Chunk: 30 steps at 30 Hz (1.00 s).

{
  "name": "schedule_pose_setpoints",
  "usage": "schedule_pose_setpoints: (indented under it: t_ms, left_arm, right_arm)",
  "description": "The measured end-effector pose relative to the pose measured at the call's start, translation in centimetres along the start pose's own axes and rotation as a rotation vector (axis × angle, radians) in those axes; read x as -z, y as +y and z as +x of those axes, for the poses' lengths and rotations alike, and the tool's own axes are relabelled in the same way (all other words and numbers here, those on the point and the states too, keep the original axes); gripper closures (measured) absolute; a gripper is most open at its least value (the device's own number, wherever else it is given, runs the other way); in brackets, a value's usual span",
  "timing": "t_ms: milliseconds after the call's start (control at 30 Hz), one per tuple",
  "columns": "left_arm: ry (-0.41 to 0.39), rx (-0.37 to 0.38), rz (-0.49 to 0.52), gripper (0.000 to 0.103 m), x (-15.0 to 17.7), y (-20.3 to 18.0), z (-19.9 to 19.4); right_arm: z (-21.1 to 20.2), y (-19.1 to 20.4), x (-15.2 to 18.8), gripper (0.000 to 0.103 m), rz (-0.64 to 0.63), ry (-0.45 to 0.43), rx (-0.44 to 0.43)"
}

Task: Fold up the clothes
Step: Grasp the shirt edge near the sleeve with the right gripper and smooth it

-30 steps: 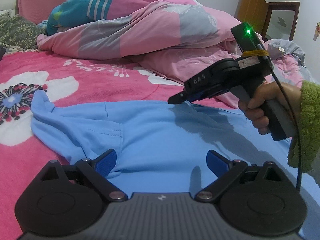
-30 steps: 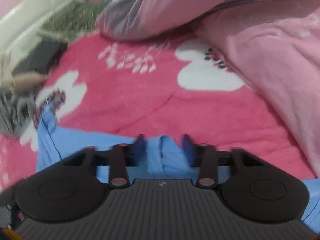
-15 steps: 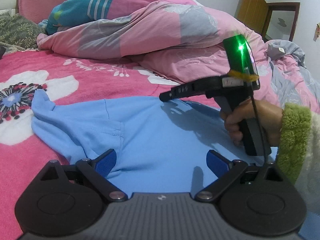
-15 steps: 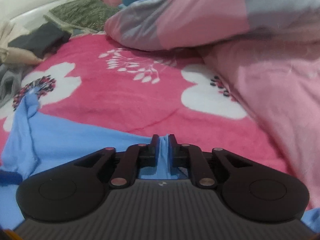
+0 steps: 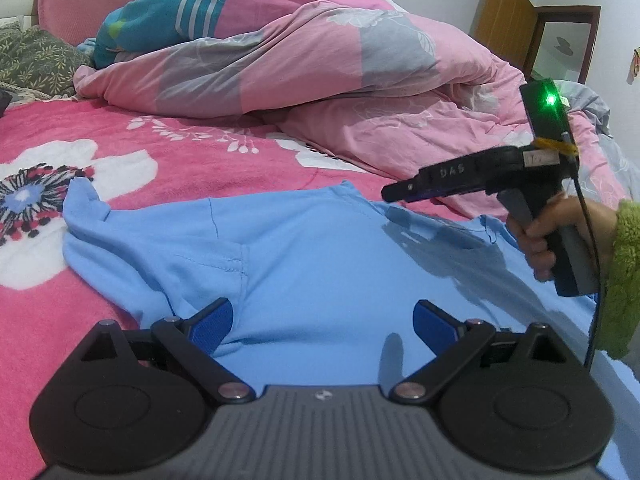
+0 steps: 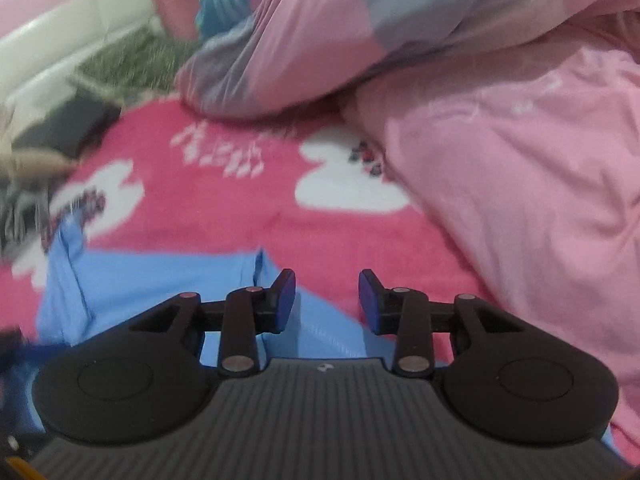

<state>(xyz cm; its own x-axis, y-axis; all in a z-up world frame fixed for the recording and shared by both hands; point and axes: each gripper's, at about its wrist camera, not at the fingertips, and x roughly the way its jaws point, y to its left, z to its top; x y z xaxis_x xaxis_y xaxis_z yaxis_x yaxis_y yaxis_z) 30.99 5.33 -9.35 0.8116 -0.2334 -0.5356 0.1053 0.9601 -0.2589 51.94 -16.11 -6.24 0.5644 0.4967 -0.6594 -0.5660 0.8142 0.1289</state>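
Observation:
A light blue T-shirt [image 5: 320, 264] lies spread on the pink flowered blanket [image 5: 192, 168], one sleeve reaching left. My left gripper [image 5: 323, 324] hovers low over the shirt's near part, open, with nothing between its blue pads. My right gripper [image 5: 394, 192], held by a hand [image 5: 560, 224] in a green fluffy sleeve, is just above the shirt's far right edge. In the right wrist view, the right gripper's [image 6: 327, 300] jaws are opening. The blue shirt [image 6: 160, 284] lies beneath them, and no cloth is pinched between the pads.
A bunched pink and grey duvet [image 5: 320, 60] is heaped across the back of the bed and down the right side [image 6: 520, 160]. A green patterned pillow [image 5: 36, 60] and dark clothes [image 6: 60, 132] lie at the far left. A wooden door [image 5: 504, 20] stands behind.
Half a second ago the right gripper was shut on a fold of the blue shirt. It has since opened, let the fold go and drawn back to the right. The left gripper kept still.

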Motion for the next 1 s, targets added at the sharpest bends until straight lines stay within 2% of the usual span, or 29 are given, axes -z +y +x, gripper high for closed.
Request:
schedule_pose_setpoints:
  t_ms: [167, 300, 367, 467, 567, 667, 700, 867, 933, 1000]
  left_arm:
    - [0.000, 0.000, -0.001, 0.005, 0.0, 0.0, 0.1]
    - [0.000, 0.000, -0.001, 0.005, 0.0, 0.0, 0.0]
    - [0.000, 0.000, -0.001, 0.005, -0.1, 0.0, 0.1]
    - [0.000, 0.002, -0.003, 0.005, -0.1, 0.1, 0.1]
    - [0.000, 0.004, -0.006, 0.005, -0.1, 0.1, 0.0]
    - [0.000, 0.005, -0.008, 0.005, 0.0, 0.1, 0.0]
    - [0.000, 0.005, -0.008, 0.005, 0.0, 0.1, 0.0]
    - [0.001, 0.003, -0.007, 0.005, 0.0, 0.0, 0.0]
    - [0.001, 0.001, -0.005, 0.005, 0.0, 0.0, 0.0]
    - [0.002, -0.001, -0.004, 0.005, 0.0, -0.1, 0.1]
  right_arm:
    - [1.3, 1.0, 0.3, 0.075, -0.063, 0.048, -0.013]
    - [1.4, 2.3, 0.4, 0.099, -0.157, 0.047, 0.038]
    - [1.5, 3.2, 0.5, 0.103, -0.212, 0.013, 0.086]
    - [1.8, 4.3, 0.6, 0.103, -0.280, -0.025, 0.149]
    - [3.5, 4.4, 1.1, 0.102, -0.281, -0.001, 0.185]
    - [2.7, 3.5, 0.1, 0.101, -0.199, -0.046, 0.229]
    - [1.8, 2.8, -0.3, 0.097, -0.157, -0.075, 0.242]
    - [-6.4, -1.0, -1.5, 0.095, 0.018, -0.205, 0.262]
    - [-9.4, -2.5, -0.9, 0.095, 0.061, -0.202, 0.270]
    - [-11.0, -3.7, 0.3, 0.095, 0.083, -0.140, 0.263]
